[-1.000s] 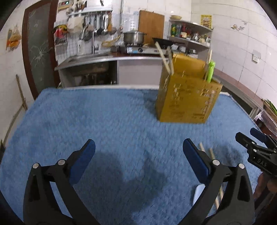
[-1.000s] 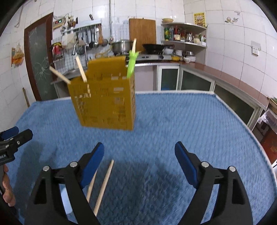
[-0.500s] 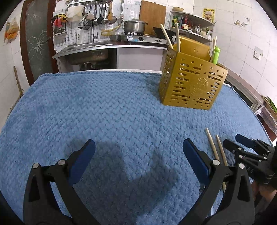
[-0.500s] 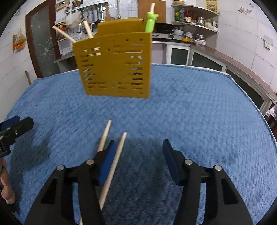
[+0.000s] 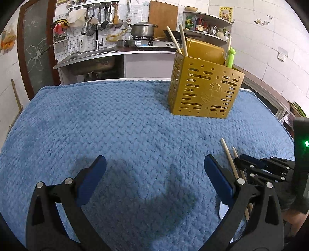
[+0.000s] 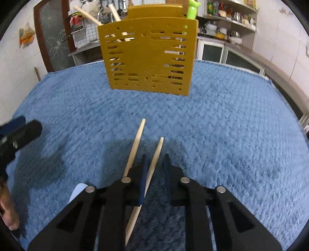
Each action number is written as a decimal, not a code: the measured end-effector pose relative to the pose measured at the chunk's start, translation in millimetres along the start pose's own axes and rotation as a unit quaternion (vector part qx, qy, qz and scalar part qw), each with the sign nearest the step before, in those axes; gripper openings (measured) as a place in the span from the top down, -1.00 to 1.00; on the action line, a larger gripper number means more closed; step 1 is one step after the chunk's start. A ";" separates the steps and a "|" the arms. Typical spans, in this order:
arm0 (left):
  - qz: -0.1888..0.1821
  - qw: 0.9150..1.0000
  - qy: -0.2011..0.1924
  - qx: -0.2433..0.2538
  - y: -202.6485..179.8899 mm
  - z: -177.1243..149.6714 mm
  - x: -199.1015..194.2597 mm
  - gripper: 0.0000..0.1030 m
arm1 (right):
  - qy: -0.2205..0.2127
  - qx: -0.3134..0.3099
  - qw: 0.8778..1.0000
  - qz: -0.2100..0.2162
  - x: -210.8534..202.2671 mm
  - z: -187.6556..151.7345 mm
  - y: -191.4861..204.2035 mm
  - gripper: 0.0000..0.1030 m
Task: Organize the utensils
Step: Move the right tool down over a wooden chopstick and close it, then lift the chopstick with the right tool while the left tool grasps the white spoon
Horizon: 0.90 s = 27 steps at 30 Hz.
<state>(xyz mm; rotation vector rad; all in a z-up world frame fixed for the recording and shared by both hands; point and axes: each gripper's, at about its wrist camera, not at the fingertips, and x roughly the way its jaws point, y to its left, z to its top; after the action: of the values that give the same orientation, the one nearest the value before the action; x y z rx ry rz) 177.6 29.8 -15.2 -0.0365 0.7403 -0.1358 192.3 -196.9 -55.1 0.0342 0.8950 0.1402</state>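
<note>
Two wooden chopsticks lie side by side on the blue cloth (image 6: pixel 222 125). My right gripper (image 6: pixel 155 160) is down over them and its jaws are closing. The right chopstick (image 6: pixel 157 148) runs between the pads, with a gap still showing on its right side. The left chopstick (image 6: pixel 135 146) lies just outside the left pad. The yellow slotted holder (image 6: pixel 148 58) stands upright beyond, with chopsticks and a green utensil (image 6: pixel 191 9) in it. My left gripper (image 5: pixel 154 168) hangs open above bare cloth with nothing between its pads. From there the right gripper (image 5: pixel 238 161) shows beside both chopsticks (image 5: pixel 227 154).
A white spoon-like piece (image 6: pixel 77 191) lies on the cloth left of the right gripper, partly hidden. The holder (image 5: pixel 204 92) stands at the far right of the cloth. A kitchen counter with sink (image 5: pixel 92 56) and stove lies behind the table. A hand (image 6: pixel 9 216) shows at the left edge.
My right gripper has come down and forward over the chopsticks, and its jaws have narrowed from wide apart to close around the right one. The left gripper has stayed open and nearly still.
</note>
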 end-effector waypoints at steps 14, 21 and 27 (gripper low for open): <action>-0.058 0.997 0.036 0.044 -32.0 -12.8 2.5 -0.88 | -0.001 0.011 1.000 -0.006 -8.9 6.3 -32.2 0.84; -0.095 0.991 0.072 0.065 -51.0 -22.2 7.8 -0.65 | -0.010 0.028 0.999 -0.025 -16.2 4.5 -58.1 0.85; -0.118 0.983 0.100 0.098 -72.1 -34.8 10.7 -0.36 | -0.010 0.039 0.999 -0.026 -16.5 -0.2 -70.5 0.85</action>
<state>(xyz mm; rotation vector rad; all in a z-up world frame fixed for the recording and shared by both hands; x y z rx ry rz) 154.0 -42.6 -42.2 0.0794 0.9183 -0.4426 189.6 -269.0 -48.7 0.0854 0.8799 0.0563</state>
